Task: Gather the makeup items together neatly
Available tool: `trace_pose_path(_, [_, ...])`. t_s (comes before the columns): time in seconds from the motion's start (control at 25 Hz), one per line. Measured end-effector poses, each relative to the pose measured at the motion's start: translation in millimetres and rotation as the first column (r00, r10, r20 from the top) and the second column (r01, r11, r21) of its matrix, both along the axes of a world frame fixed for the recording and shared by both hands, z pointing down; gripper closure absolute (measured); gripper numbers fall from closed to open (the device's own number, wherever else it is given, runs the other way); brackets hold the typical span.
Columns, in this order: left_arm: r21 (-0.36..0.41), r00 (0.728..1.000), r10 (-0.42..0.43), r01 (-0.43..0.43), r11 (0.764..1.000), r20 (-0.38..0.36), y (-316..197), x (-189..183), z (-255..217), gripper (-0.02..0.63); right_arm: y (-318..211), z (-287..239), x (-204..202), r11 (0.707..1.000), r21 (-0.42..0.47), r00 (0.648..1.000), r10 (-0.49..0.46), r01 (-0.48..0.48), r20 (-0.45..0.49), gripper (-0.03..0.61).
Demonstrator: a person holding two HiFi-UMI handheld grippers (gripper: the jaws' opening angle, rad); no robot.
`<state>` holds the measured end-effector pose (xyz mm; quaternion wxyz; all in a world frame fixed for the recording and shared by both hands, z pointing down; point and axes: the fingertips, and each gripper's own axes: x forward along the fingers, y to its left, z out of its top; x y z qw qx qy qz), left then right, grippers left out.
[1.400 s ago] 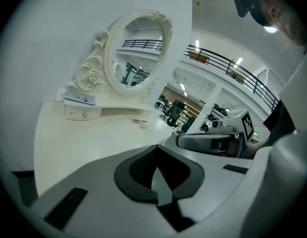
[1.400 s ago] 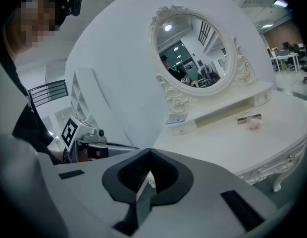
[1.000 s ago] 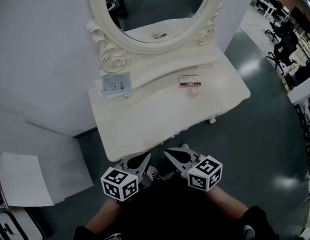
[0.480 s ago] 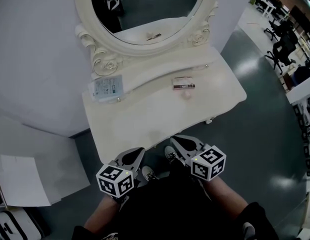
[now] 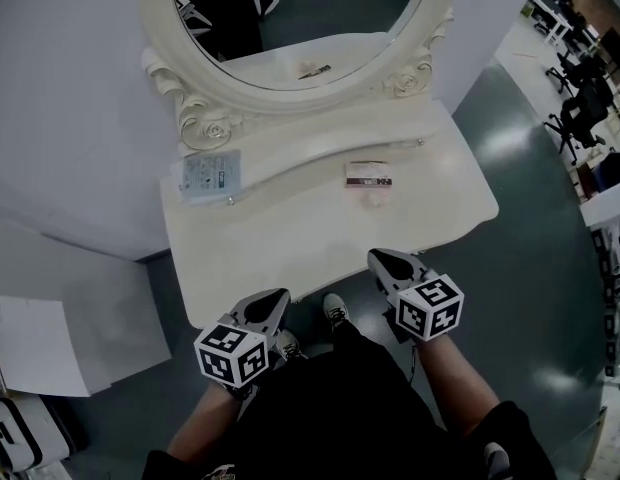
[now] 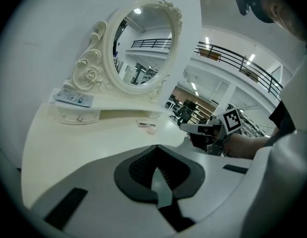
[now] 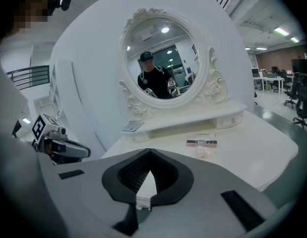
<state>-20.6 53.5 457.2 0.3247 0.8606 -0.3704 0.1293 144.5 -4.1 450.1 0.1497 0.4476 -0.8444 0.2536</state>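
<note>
Right claw has swung outward from left claw; both clenched, empty. Clear, dark-banded makeup box lies flat.

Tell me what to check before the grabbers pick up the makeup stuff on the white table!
1. Grippers empty: ok. The left gripper and right gripper hold nothing.
2. Jaws open for grabbing: not ok. Both are shut.
3. Items in sight: ok. A slim case and a pink round item lie on the table; a flat packet lies on the raised shelf.
4. Items together: not ok. The flat packet lies apart from the other two.
5. Slim case and pink round item touching: cannot tell.
</note>
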Motion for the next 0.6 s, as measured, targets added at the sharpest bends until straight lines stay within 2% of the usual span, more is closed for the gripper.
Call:
trace_pose_path(0.2, [-0.025,1.000,-0.026,0.027,0.999,0.018,-8,11,6,0.604,-30,18,34,1.000,-0.005,0.997,0.016,-0.016,-0.073,0.548])
trace_pose_path(0.4, [-0.044,0.998,-0.060,0.062,0.997,0.034,-13,15,12,0.604,-61,40,55,0.999,-0.002,0.980,-0.051,0.052,-0.194,0.544])
trace_pose_path(0.48, [-0.050,0.996,-0.081,0.083,0.995,0.039,-14,15,14,0.604,-75,48,60,0.995,0.002,0.960,-0.096,0.100,-0.262,0.522])
trace_pose_path(0.52, [-0.054,0.995,-0.092,0.094,0.994,0.041,-15,15,15,0.604,-82,53,63,0.992,0.003,0.945,-0.123,0.130,-0.302,0.492])
trace_pose_path(0.6, [-0.063,0.992,-0.116,0.119,0.991,0.042,-16,15,18,0.604,-95,62,67,0.980,-0.004,0.905,-0.184,0.197,-0.384,0.472])
